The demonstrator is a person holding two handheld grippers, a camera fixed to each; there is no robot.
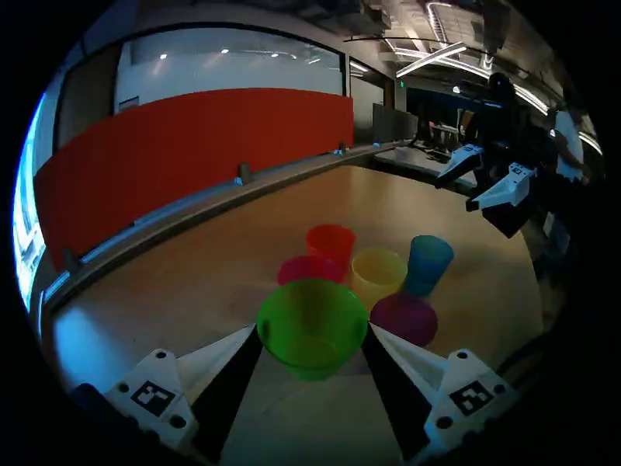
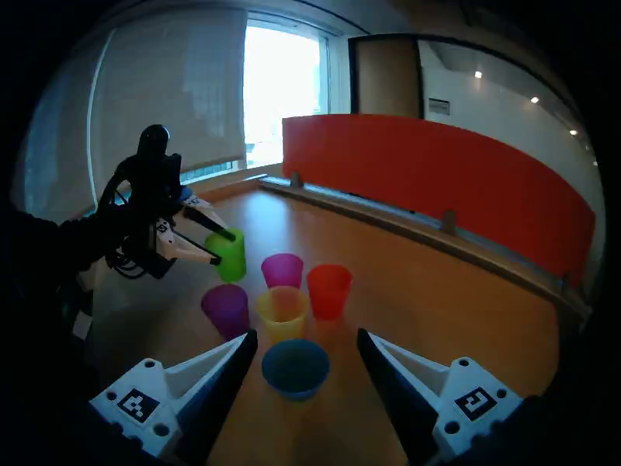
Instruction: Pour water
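A green cup [image 1: 312,334] stands between the fingers of my left gripper [image 1: 310,330], and both fingertips press on its rim. From the right gripper view, the left gripper [image 2: 223,247] clasps that green cup [image 2: 233,260] at the left of the cluster. Beyond it stand a pink cup [image 1: 310,269], a red cup [image 1: 331,241], a yellow cup [image 1: 378,273], a blue cup [image 1: 428,262] and a purple cup [image 1: 404,317]. My right gripper [image 2: 307,334] is open, with the blue cup [image 2: 295,367] low between its fingers, untouched. The right gripper [image 1: 453,195] hovers above the blue cup.
The cups stand on a wooden table [image 2: 435,311] bounded by an orange divider [image 2: 466,179] with a metal rail. A dark sleeve [image 2: 62,233] holds the left gripper. A bright window [image 2: 283,93] lies behind. Bare tabletop stretches right of the cups.
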